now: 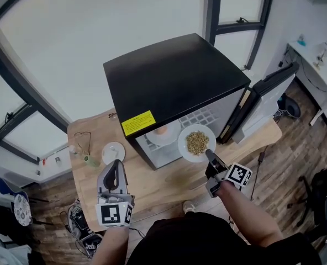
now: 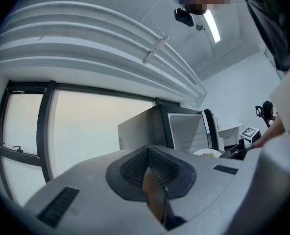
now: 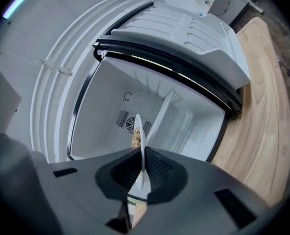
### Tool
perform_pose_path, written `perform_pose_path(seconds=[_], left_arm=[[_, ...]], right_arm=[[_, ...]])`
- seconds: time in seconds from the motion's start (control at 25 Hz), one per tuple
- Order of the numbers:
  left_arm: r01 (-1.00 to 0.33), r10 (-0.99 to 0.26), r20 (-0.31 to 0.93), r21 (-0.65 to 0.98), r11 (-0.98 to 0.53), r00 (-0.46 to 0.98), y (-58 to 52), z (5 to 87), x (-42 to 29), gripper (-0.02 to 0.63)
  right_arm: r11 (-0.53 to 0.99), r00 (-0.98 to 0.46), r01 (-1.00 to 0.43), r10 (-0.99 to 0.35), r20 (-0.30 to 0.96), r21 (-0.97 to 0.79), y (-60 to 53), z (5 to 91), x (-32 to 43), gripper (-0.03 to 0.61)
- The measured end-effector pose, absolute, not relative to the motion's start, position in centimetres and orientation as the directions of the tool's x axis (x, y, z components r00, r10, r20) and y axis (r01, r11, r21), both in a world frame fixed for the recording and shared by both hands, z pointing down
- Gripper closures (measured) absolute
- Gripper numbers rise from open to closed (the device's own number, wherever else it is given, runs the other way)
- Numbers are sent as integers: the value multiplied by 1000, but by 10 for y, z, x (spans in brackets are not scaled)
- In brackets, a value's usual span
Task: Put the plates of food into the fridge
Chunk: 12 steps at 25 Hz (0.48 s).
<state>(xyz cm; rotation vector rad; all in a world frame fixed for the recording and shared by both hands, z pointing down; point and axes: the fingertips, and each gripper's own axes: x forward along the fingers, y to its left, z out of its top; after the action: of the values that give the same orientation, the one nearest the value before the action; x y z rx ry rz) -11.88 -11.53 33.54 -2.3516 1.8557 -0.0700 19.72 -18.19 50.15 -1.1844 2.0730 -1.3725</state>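
R tongs are clamped on the rim of a white plate w/ a heap of greenish-brown grains. In the right gripper view the plate stands edge-on btwn the pads, jaws nearly together on it. It's held face-up in the air right at the mouth of the black mini fridge, at the right part of the opening, resting on nothing I can see.

L tongs have jaws together w/ nothing btwn them; the pads meet in the left gripper view. They hang over the wooden table, well left of the plate, tips pointing twd the fridge side.

Fridge sits on the table, door swung wide open to the right. Interior is white w/ a wire shelf and a vent on the back wall. Inside sits a 2nd plate w/ smth orange-ish on it, just left of the held plate; can't tell what the food is.

On the table left of the fridge:
- small white dish, just ahead of the L tongs' tips
- pair of glasses, near the far-left edge
- small green thing beside the dish, too small to ID
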Motion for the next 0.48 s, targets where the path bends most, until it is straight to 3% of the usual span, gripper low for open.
perform_pose_path(seconds=[0.48], left_arm=[[-978,-990,-30,-158,-135,141,-133,342,-128,609]], right_arm=[[151,-522,-457,-843,127,-876,-249,488,220,546]])
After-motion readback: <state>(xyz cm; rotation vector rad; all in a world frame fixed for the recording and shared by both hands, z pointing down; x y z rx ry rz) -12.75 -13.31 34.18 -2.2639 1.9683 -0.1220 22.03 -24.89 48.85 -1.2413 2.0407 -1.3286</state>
